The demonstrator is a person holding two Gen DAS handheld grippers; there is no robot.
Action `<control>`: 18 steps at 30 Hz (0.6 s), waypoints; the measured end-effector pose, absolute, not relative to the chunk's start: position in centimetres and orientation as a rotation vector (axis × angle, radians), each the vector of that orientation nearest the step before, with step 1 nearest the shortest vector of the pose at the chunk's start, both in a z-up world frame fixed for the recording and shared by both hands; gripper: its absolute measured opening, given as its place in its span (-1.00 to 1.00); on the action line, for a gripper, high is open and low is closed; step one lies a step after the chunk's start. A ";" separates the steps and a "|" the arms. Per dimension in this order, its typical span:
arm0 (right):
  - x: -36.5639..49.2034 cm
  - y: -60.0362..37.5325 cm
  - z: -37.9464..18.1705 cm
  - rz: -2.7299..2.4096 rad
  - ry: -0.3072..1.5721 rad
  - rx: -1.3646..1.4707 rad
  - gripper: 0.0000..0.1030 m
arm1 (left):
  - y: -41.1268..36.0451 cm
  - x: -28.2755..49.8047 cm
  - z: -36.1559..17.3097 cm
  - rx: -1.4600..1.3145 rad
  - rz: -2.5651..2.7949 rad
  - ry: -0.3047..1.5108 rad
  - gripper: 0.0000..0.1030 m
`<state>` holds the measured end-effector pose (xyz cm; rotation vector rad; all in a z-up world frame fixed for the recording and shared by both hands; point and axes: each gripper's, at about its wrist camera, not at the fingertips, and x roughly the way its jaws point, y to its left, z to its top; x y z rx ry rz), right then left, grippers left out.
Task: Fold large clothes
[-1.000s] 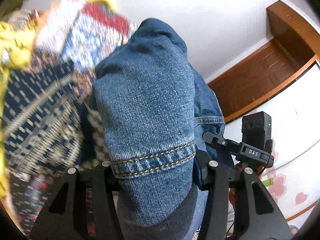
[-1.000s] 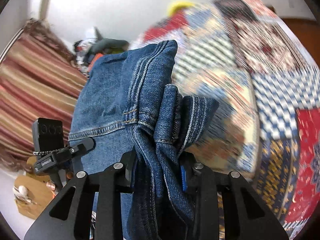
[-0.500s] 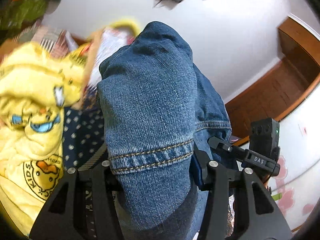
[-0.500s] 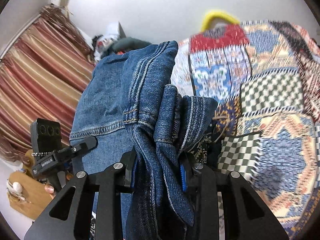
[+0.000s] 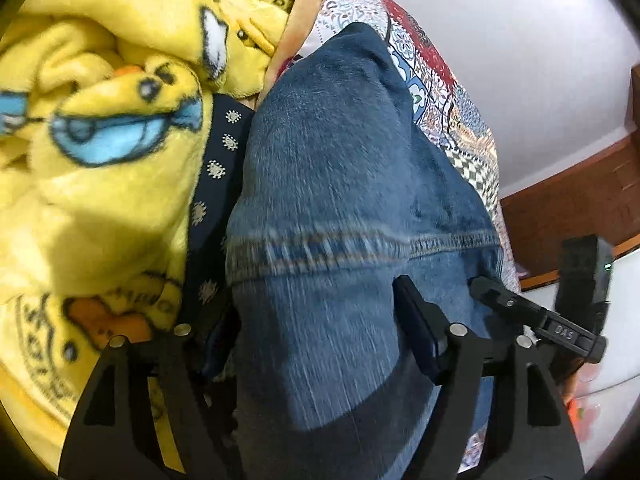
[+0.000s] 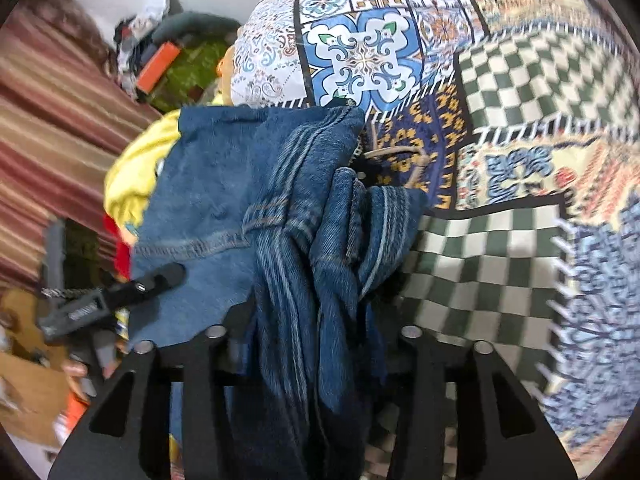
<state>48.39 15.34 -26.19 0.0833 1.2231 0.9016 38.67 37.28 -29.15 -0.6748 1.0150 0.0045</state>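
Note:
Folded blue jeans (image 5: 344, 184) fill the left wrist view; my left gripper (image 5: 316, 344) is shut on their hemmed end. In the right wrist view the same jeans (image 6: 248, 200) bunch between the fingers of my right gripper (image 6: 316, 344), which is shut on their seamed edge. The jeans lie low over the patchwork bedspread (image 6: 500, 128). Each gripper shows at the edge of the other's view: the right one (image 5: 560, 332) and the left one (image 6: 100, 300).
A yellow fleece blanket with cartoon ducks (image 5: 112, 128) lies heaped left of the jeans, over dark dotted cloth (image 5: 216, 172). A striped curtain (image 6: 44, 120) and cluttered items (image 6: 168, 52) stand beyond. Wooden furniture (image 5: 580, 192) is at the right.
Both grippers have swung downward with the jeans, from facing the wall to facing the bedspread and yellow blanket, which are now much closer. The grip on the jeans is unchanged.

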 end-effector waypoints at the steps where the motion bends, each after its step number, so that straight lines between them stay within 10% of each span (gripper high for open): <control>1: 47.5 15.0 -25.6 0.891 1.203 0.038 -0.09 | 37.0 38.3 -28.8 -0.659 0.015 1.014 0.49; 7: 43.9 12.9 -23.9 0.816 1.105 -0.107 0.25 | 33.6 34.5 -25.7 -0.493 0.101 1.004 0.70; 18: 37.1 8.8 -20.7 0.801 1.036 -0.176 0.32 | 28.8 26.2 -22.0 -0.341 0.176 1.003 0.74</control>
